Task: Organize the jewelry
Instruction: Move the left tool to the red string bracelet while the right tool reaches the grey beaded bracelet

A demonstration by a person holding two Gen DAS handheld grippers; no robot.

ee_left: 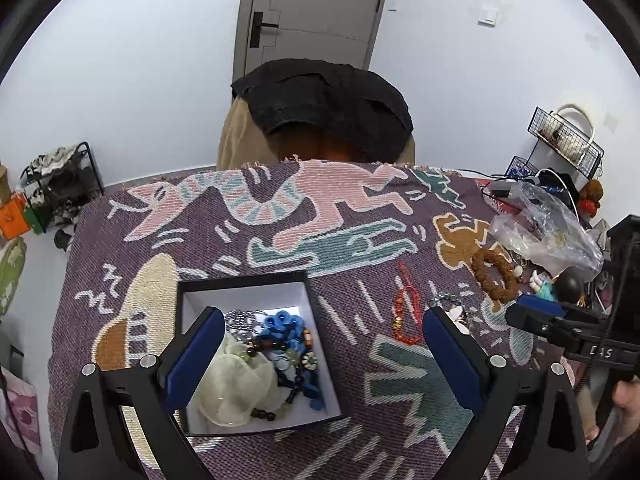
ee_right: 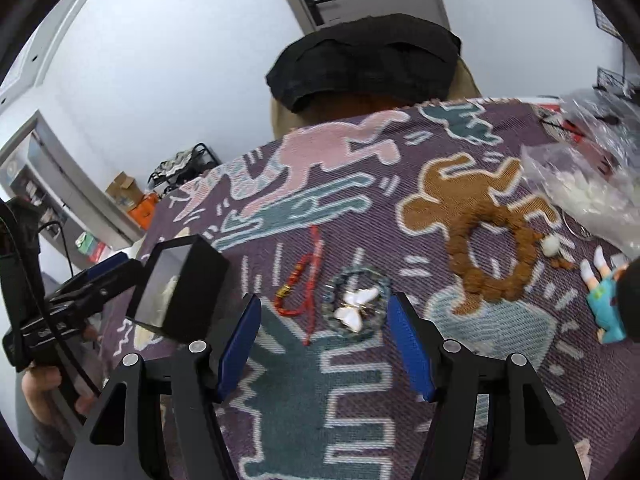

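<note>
Jewelry mostly sits in two places, so we take the left wrist view first. The left tongs (ee_left: 324,344) stand wide with nothing between the pads; one blue pad hangs over the open box (ee_left: 244,280), the other over the woven blanket (ee_left: 280,208) that covers the tabletop. Inside the box we see a pale green pouch (ee_left: 236,384), a blue beaded piece (ee_left: 284,326) and dark wooden beads (ee_left: 276,346), all heaped together. We judge the box is the collecting spot, and the wide tongs above it fit a piece just let go there. Just right of the box lies a red cord bracelet (ee_left: 406,316), apart from it. Farther right, a brown bead bracelet (ee_left: 494,274) lies near a crumpled plastic bag (ee_left: 548,232), which crowds that corner.

From the right wrist view, the right tongs (ee_right: 324,344) are partly open and empty, pointing down at a grey bead bracelet (ee_right: 356,306) with a white butterfly charm (ee_right: 358,304) lying on top of it. Neither pad touches it. We judge this is the next piece to lift. The red cord lies just left of it, close enough to snag. The box stands to the left, tilted in this lens, with the other handheld tool beside it. A small doll (ee_right: 606,300) lies at the right edge, well clear.
</note>
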